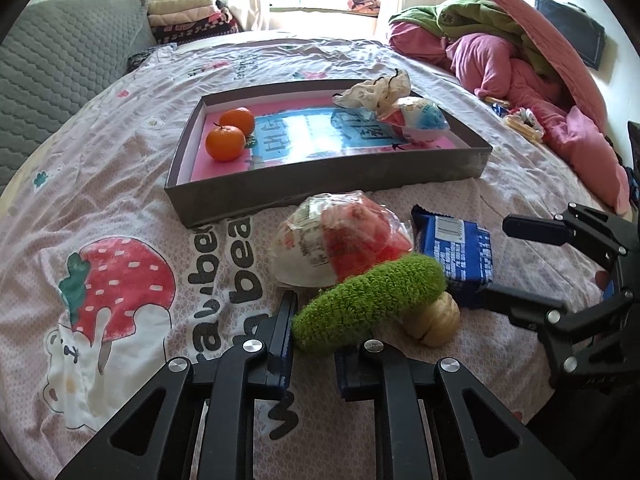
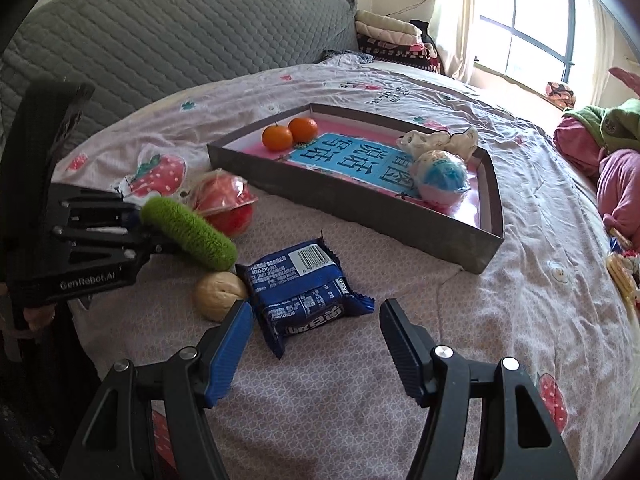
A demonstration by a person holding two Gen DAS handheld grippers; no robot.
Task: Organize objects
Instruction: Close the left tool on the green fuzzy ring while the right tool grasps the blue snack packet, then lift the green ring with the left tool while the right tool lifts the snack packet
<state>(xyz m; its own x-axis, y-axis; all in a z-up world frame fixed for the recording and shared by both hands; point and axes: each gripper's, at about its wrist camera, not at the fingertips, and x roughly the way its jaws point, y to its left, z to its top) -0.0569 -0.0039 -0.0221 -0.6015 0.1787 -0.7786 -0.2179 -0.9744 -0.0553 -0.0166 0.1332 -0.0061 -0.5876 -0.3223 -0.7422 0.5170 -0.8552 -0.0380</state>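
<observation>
My left gripper [image 1: 316, 344] is shut on a green fuzzy hair band [image 1: 368, 300], held just above the bedsheet; it also shows in the right wrist view [image 2: 192, 232]. My right gripper [image 2: 316, 336] is open and empty, its fingers on either side of a blue snack packet [image 2: 304, 292] lying on the sheet, also in the left wrist view [image 1: 456, 252]. A walnut [image 2: 220, 295] lies beside the packet. A red and white wrapped snack [image 1: 336, 240] lies near the band. The grey tray [image 1: 320, 192] holds two oranges [image 1: 226, 142], a blue and white wrapped snack [image 1: 420, 116] and a cream hair tie [image 1: 376, 90].
Everything lies on a bed with a strawberry-print sheet [image 1: 120, 272]. A grey quilted headboard [image 2: 160, 40] stands behind. Pink and green bedding [image 1: 520, 64] is heaped at the right, with small packets [image 1: 520, 124] beside it. Folded blankets [image 1: 192, 16] sit by the window.
</observation>
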